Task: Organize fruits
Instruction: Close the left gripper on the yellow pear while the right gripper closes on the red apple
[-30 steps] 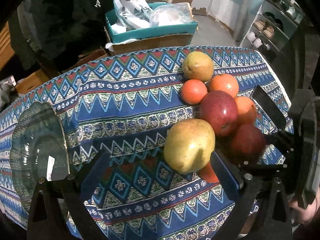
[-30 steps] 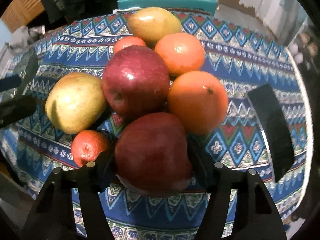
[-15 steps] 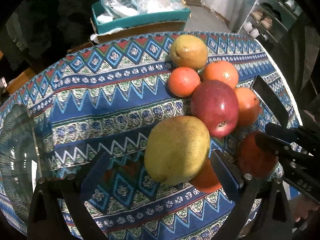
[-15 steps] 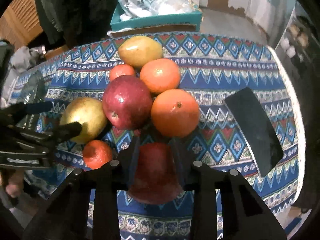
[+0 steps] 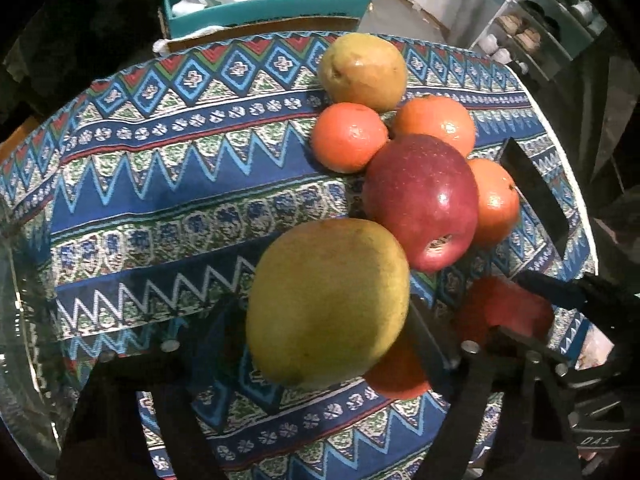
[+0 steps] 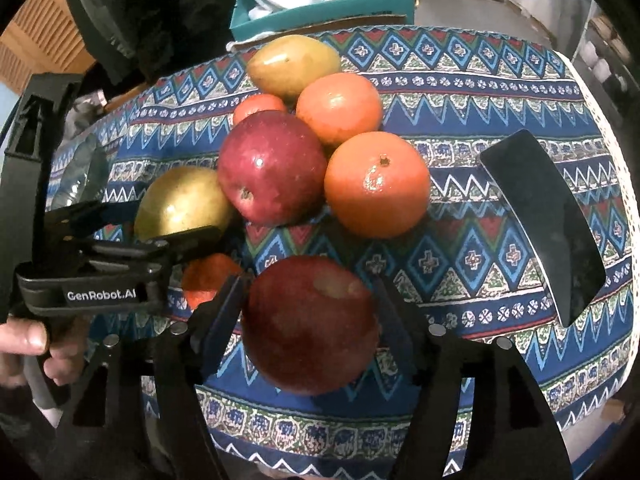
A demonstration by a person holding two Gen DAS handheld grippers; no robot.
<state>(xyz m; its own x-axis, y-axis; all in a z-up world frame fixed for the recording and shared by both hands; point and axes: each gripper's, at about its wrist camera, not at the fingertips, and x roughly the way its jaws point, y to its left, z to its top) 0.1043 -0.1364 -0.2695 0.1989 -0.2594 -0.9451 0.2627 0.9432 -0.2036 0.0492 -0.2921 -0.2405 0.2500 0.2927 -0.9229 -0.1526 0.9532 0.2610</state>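
Left tool [image 5: 324, 320]: jaws closing around the yellow-green pear [image 5: 328, 304]; whether the pads already press on it cannot be told.
Right tool [image 6: 310, 320]: jaws easing apart, with the dark red apple [image 6: 310, 324] between them and both pads against its sides.
Other fruit: a second red apple [image 6: 272, 168], oranges [image 6: 376, 184], and another pear [image 6: 292, 64] clustered on the patterned tabletop [image 6: 480, 92].
Glass bowl [image 5: 24, 320]: at the left edge of the left view, apart from the fruit.
Black object [image 6: 548, 220]: lying flat, right of the fruit.
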